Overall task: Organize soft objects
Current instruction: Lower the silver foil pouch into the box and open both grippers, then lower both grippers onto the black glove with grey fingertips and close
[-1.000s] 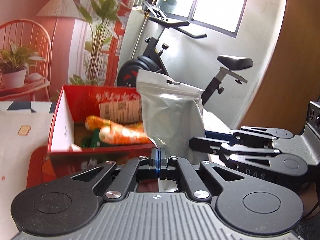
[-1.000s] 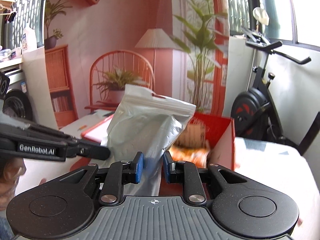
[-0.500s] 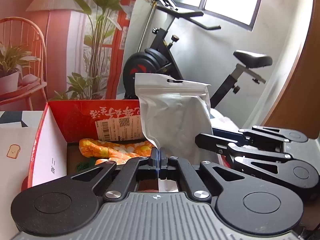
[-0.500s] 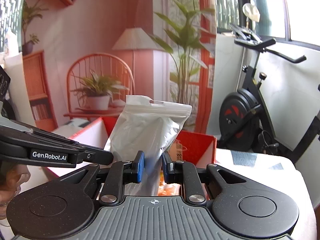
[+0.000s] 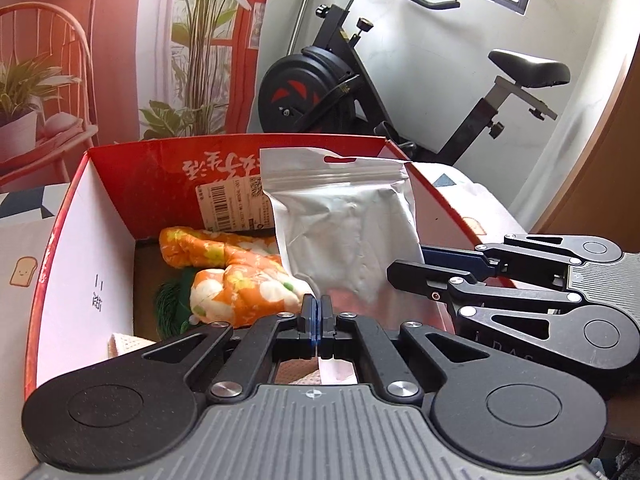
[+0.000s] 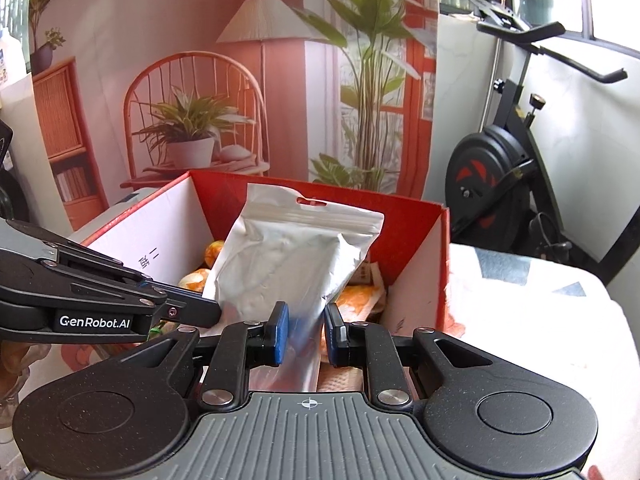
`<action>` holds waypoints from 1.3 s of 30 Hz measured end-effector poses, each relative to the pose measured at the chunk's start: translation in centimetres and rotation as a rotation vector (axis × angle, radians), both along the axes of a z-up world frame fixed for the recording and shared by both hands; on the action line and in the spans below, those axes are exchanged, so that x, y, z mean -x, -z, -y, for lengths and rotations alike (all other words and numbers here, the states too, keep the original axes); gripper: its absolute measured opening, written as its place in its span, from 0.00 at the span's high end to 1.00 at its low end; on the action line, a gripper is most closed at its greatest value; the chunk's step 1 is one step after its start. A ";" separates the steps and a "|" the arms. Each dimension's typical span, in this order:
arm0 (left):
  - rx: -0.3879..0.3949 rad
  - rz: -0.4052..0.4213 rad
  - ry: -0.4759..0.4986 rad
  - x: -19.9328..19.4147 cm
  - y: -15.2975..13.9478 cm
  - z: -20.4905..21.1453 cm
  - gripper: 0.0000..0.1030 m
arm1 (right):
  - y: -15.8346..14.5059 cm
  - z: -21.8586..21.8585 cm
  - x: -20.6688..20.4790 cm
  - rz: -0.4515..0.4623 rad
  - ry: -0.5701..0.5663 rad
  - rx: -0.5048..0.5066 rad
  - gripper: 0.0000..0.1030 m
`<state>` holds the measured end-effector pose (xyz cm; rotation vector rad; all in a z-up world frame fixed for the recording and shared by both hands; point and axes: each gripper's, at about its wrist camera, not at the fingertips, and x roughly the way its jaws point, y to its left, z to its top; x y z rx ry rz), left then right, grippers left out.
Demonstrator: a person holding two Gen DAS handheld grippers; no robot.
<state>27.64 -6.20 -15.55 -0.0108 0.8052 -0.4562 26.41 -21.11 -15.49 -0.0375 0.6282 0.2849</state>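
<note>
Backdrop: printed mural, exercise bike (image 5: 360,80) | red box (image 5: 120,184): orange floral cloth (image 5: 240,276) inside | left tool (image 5: 317,312): pressed together, pinching silver pouch (image 5: 348,240) bottom edge, upright over box | right tool (image 6: 305,330): nearly closed, gripping pouch's lower part.

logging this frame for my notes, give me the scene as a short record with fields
held item: silver zip pouch, upright over the box
left gripper: shut on the pouch's lower edge
right gripper: shut on the pouch's lower part, pads on either side
container: red cardboard box, open top, white inner walls
already in box: orange floral fabric items, something green beside them
surface: white patterned cloth under the box
background: exercise bike, printed room backdrop
</note>
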 end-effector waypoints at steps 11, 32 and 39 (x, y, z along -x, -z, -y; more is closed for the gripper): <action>-0.007 -0.006 -0.045 0.2 -0.7 -1.1 0.81 | 0.1 -0.9 -0.1 -0.014 0.042 0.049 0.66; -0.001 0.100 -0.039 8.8 -4.8 -6.2 0.63 | -3.1 1.1 10.6 0.085 0.104 -0.107 0.64; 0.040 0.017 -0.083 12.2 -1.6 -8.2 0.63 | -0.9 0.2 14.3 0.023 0.091 -0.109 0.62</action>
